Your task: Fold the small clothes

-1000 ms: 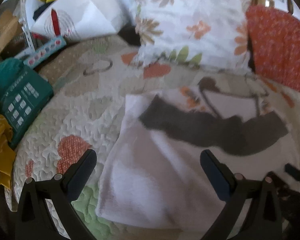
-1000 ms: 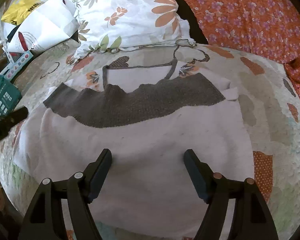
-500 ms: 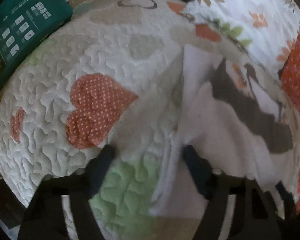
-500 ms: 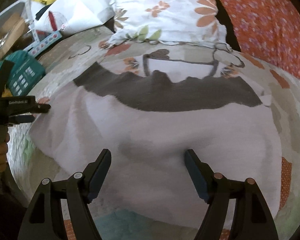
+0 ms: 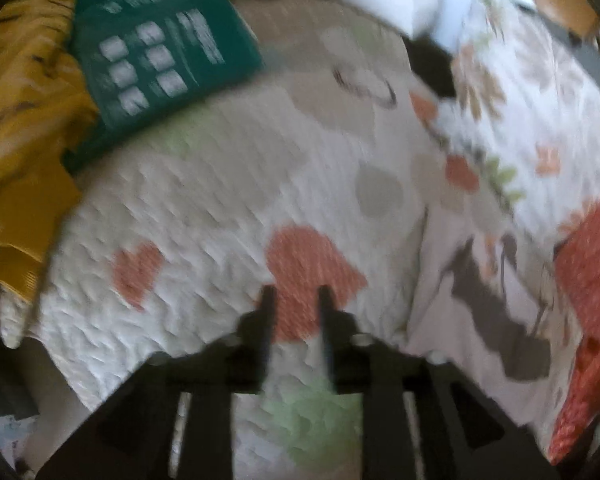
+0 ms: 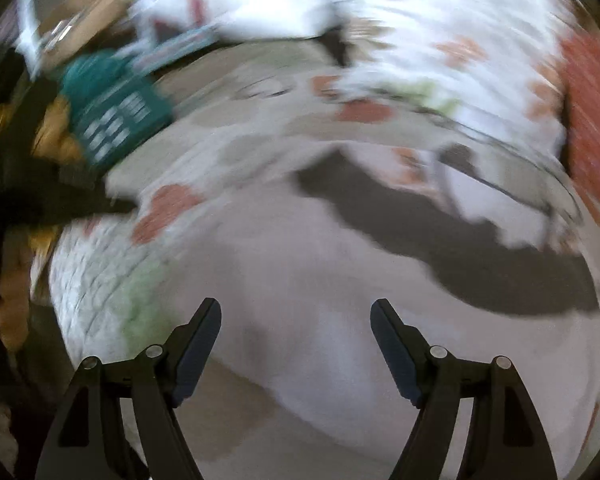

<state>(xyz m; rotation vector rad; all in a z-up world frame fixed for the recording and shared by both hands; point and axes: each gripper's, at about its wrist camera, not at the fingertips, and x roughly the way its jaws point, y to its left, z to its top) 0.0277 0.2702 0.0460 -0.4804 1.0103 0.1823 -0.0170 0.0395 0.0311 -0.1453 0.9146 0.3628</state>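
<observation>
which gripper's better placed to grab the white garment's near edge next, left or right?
Right. The right gripper hangs over the white garment, jaws wide, cloth between them. The left gripper is closing over bare quilt with nothing between its jaws; the garment lies off to its side.

A home bedroom. A bed covered with a quilted bedspread [image 5: 220, 184], white with orange hearts and pale green patches. A flower-print pillow [image 5: 532, 92] lies at the far side, with an orange flowered cushion [image 5: 592, 256] next to it. A pale garment [image 6: 340, 288] is spread out on the quilt. A green packet [image 5: 160, 52] and yellow clothing [image 5: 16, 120] sit at the bed's edge. Both views blurred.
</observation>
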